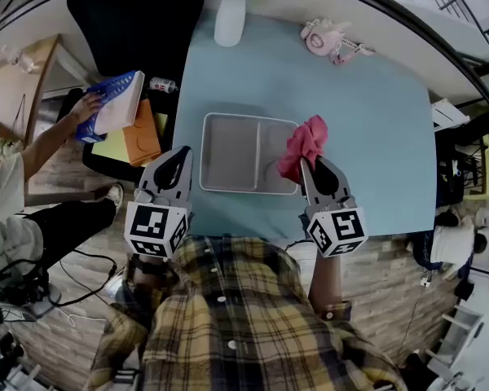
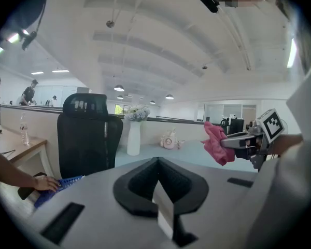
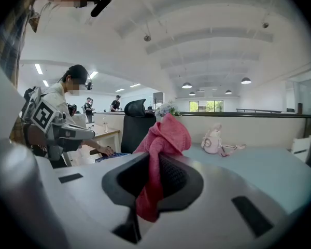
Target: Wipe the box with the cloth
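A shallow grey box with two compartments lies on the light blue table, just beyond both grippers. My right gripper is shut on a pink cloth, which bunches up over the box's right edge. In the right gripper view the cloth hangs pinched between the jaws of the right gripper. My left gripper hovers at the box's left edge, shut with nothing in it. In the left gripper view the left gripper has its jaws together, and the cloth shows off to the right.
A white vase of flowers and a pink toy stand at the table's far side. A black chair sits at the far left corner. A person at the left holds a blue and white pack over orange folders.
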Demonstrator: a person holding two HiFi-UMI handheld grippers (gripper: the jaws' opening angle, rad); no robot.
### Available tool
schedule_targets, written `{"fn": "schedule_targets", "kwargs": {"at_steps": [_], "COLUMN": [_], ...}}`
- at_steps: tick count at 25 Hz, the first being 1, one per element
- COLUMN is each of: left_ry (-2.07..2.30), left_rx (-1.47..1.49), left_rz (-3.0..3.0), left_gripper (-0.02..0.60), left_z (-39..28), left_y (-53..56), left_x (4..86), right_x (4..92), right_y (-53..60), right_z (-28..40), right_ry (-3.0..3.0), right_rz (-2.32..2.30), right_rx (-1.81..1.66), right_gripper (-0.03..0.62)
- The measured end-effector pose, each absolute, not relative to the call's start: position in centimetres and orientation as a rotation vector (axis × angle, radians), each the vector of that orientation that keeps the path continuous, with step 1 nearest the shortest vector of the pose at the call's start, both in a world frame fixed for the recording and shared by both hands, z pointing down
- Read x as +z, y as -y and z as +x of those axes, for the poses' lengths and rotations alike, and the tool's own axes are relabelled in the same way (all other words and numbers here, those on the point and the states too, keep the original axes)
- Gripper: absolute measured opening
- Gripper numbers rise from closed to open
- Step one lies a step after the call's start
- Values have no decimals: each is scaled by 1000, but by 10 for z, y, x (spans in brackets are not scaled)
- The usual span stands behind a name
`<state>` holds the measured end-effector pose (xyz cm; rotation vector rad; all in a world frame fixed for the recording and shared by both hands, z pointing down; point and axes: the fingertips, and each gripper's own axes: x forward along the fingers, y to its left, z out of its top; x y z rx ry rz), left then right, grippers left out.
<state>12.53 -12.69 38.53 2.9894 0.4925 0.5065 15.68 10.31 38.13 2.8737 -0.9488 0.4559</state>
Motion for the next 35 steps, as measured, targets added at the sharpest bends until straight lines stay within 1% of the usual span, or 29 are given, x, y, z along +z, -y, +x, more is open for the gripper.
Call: {"fn": "schedule_targets", "kwargs": {"at_steps": [35], "left_ry": [-504], "left_rx": [523], "left_rz": [2995], "left_gripper": [-9], "left_z": [128], "left_y": [128], "left_x": [390], "right_x": [388], "right_y": [-107], "right_z": [156], "right_ry": [924], "right_rz": [2885], "right_rx": [500], "right_gripper": [49]}}
